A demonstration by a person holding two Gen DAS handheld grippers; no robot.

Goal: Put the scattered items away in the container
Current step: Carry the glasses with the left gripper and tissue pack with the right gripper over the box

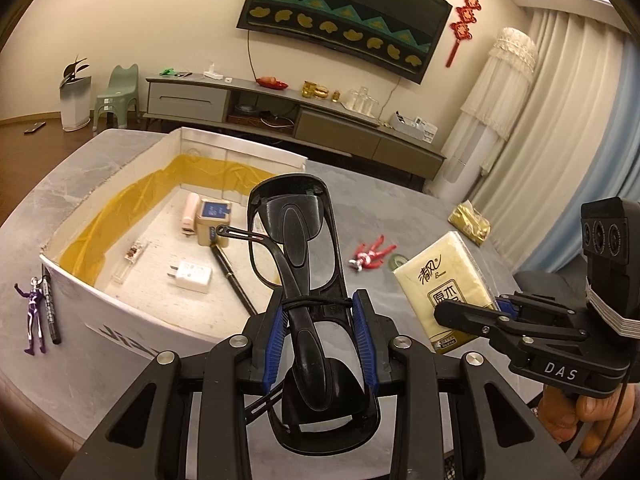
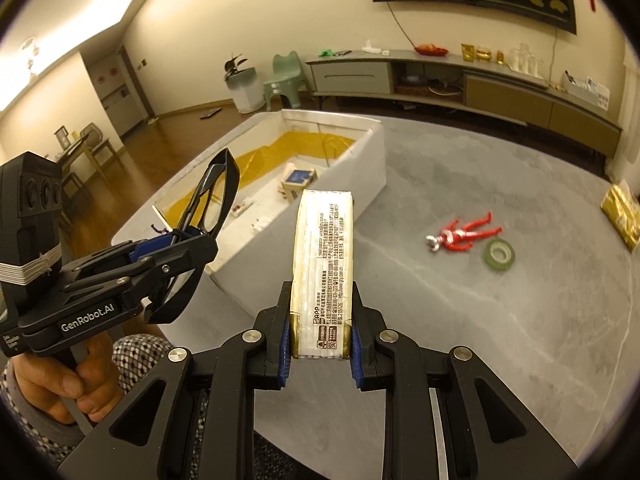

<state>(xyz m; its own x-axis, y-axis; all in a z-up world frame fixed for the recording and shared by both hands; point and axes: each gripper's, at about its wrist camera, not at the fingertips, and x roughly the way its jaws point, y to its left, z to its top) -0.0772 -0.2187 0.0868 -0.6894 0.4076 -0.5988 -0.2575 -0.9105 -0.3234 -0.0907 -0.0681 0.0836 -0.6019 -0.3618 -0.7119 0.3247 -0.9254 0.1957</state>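
Observation:
My left gripper (image 1: 318,340) is shut on folded black glasses (image 1: 298,240), held above the near edge of the white box (image 1: 120,320). My right gripper (image 2: 320,344) is shut on a yellow tissue pack (image 2: 324,256), lifted over the grey table beside the box (image 2: 360,168). The same pack (image 1: 444,284) shows at the right of the left wrist view, and the glasses (image 2: 216,192) at the left of the right wrist view. Inside the box lie a charger (image 1: 190,276), a pen (image 1: 236,280), a small tin (image 1: 214,220) and a few other small items.
On the grey table (image 2: 480,320) lie a red figure (image 2: 464,236), a green tape roll (image 2: 499,255) and a gold packet (image 2: 622,216). Left of the box are a purple figure (image 1: 33,308) and a marker (image 1: 50,308). A TV cabinet (image 1: 280,104) stands behind.

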